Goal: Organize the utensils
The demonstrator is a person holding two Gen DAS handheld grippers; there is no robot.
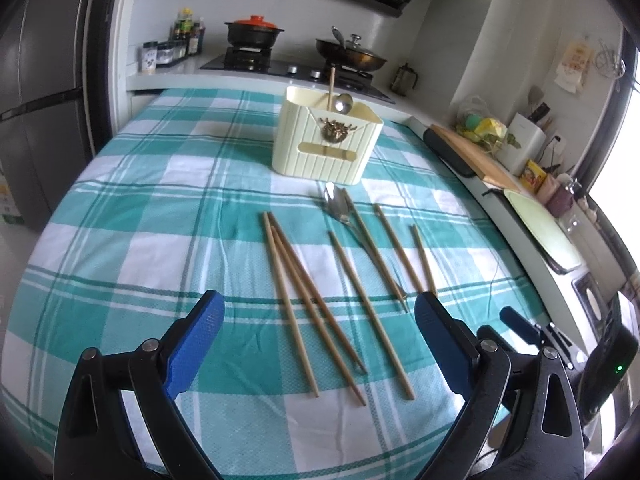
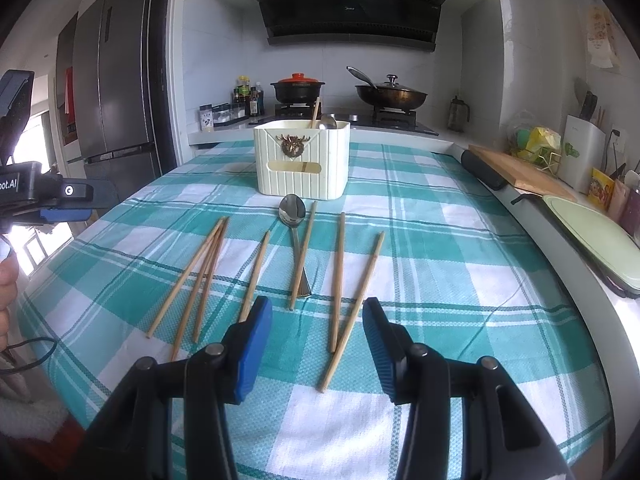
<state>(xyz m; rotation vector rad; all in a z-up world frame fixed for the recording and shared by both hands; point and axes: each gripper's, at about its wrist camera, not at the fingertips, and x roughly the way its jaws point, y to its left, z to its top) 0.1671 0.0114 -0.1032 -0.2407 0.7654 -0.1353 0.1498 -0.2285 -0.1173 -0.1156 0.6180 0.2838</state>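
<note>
Jaws spread on left gripper (image 1: 319,320) and right gripper (image 2: 317,320), both empty above the table (image 2: 440,260).
Early sorting: chopsticks (image 2: 338,280) and spoon (image 2: 293,210) loose at 12 o'clock; holder (image 2: 303,158) beyond; next, pinching one chopstick cleanly.

Your left wrist cam sits low over the near edge of the worktop (image 1: 120,208), looking forward and down between the left gripper (image 1: 320,320) fingers toward the stove wall. Your right wrist cam does the same from further right, through the right gripper (image 2: 318,320). Both share the checked cloth, the scattered chopsticks (image 1: 292,304) and the cream holder (image 1: 326,140); each catches the other gripper at its edge.
</note>
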